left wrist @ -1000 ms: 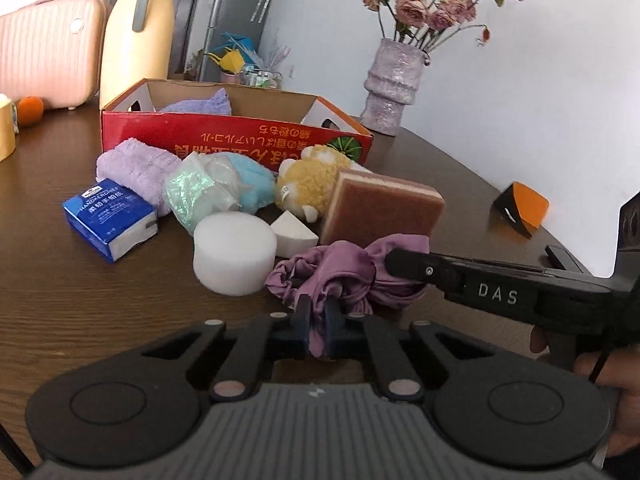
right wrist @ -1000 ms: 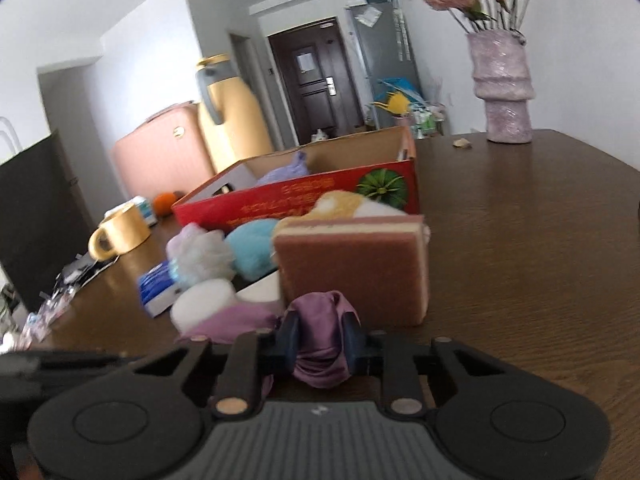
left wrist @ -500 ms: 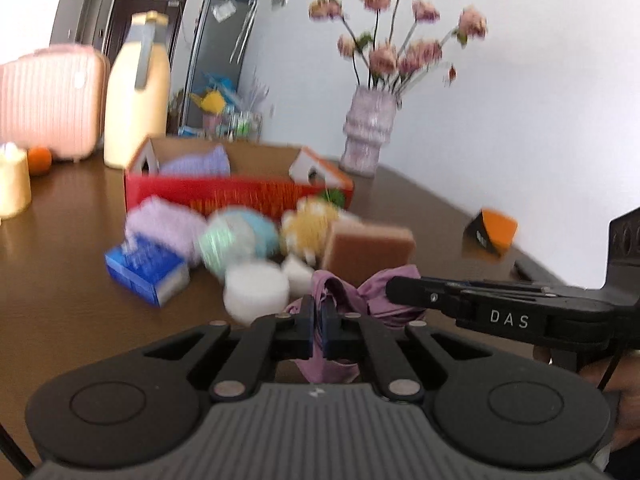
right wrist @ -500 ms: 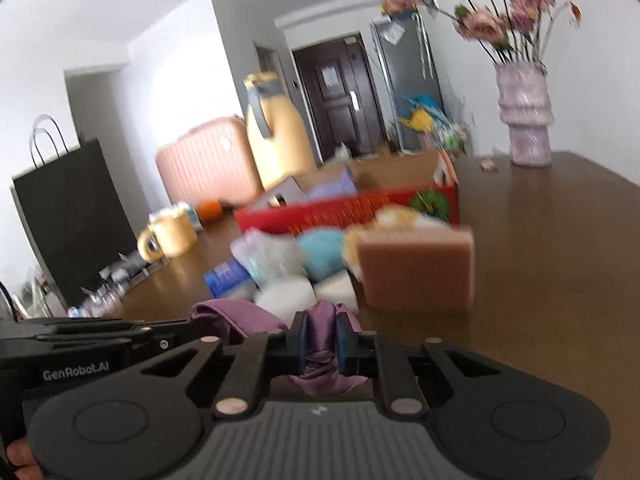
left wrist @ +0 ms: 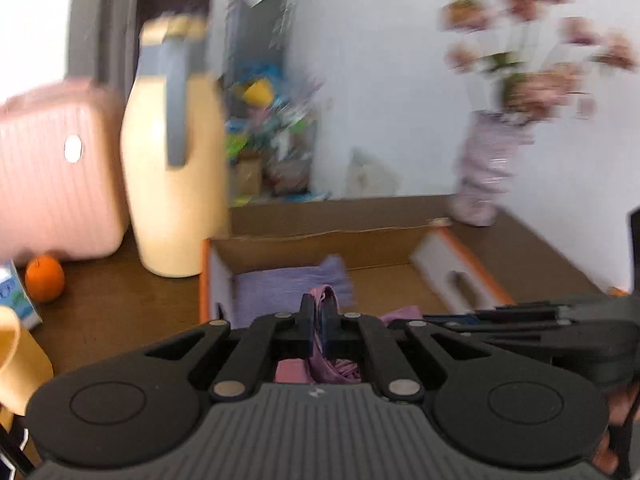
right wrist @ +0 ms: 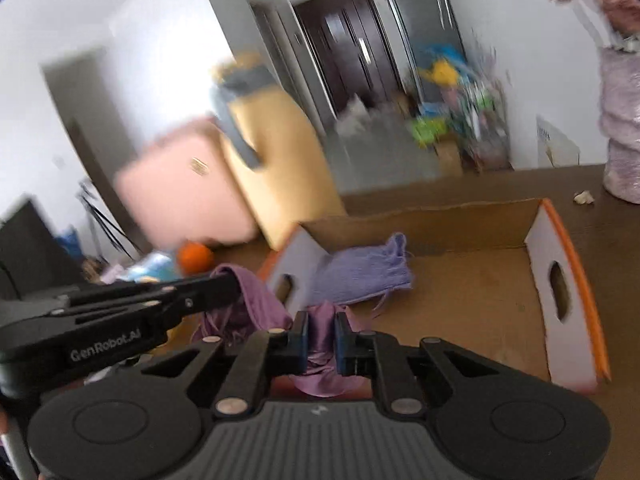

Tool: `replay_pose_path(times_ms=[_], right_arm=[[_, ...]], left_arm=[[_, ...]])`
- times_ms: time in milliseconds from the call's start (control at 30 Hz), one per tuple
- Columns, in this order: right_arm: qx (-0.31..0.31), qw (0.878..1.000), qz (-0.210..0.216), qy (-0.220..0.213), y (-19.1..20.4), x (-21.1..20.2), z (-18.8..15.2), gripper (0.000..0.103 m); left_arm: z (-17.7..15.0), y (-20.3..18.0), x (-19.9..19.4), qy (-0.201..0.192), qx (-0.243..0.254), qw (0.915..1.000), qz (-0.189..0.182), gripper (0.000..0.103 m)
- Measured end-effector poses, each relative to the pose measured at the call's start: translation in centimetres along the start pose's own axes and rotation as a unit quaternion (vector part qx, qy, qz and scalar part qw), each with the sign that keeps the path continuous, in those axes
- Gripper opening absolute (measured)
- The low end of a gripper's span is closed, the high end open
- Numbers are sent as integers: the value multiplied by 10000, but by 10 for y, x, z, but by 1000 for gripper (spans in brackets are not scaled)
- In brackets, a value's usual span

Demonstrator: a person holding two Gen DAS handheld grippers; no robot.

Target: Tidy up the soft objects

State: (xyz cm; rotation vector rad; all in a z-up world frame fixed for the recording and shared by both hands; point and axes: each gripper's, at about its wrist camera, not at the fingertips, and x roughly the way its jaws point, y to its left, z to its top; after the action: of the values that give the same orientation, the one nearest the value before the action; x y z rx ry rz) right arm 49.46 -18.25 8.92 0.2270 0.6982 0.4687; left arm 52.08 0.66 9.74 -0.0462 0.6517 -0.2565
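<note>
Both grippers hold one purple satin cloth between them. My left gripper is shut on the purple cloth. My right gripper is shut on the same purple cloth. The cloth hangs in the air over the near edge of the open cardboard box, which also shows in the left wrist view. A lilac towel lies inside the box at its left end; it shows in the left wrist view too. The left gripper appears in the right wrist view, holding the cloth's other end.
A big yellow bottle and a pink suitcase stand behind the box at left. An orange and a yellow cup sit at the left. A vase of flowers stands at the back right.
Both grippers have lifted the purple cloth off the table and carried it forward over the box. The pile of soft things has dropped out of view.
</note>
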Motion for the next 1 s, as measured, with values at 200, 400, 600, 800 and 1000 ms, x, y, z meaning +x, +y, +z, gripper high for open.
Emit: replay_pose_path(times_ms=[200,400,600,800,1000], right_arm=[[228,9949,-572,798,-14,102,29,21],[307,9938,-718,792,-23,105,29,35],[-2,9973,-719,119,-23,29,35,54],[-725,9897,-913,-836,-11,-76,-6,74],[-1056,9746,-1024,-1691,1,-163,-96,77]], left_arm=[[3,24,64,375,-86,9985,394,6],[0,32,32,54,-2,9995,325,18],[-9,15,-43,-701,395,9949,612,47],[-85,4,-132,-1604,442,9811,985,70],[-172,-1,-187,-1603,81,9819,1007,75]])
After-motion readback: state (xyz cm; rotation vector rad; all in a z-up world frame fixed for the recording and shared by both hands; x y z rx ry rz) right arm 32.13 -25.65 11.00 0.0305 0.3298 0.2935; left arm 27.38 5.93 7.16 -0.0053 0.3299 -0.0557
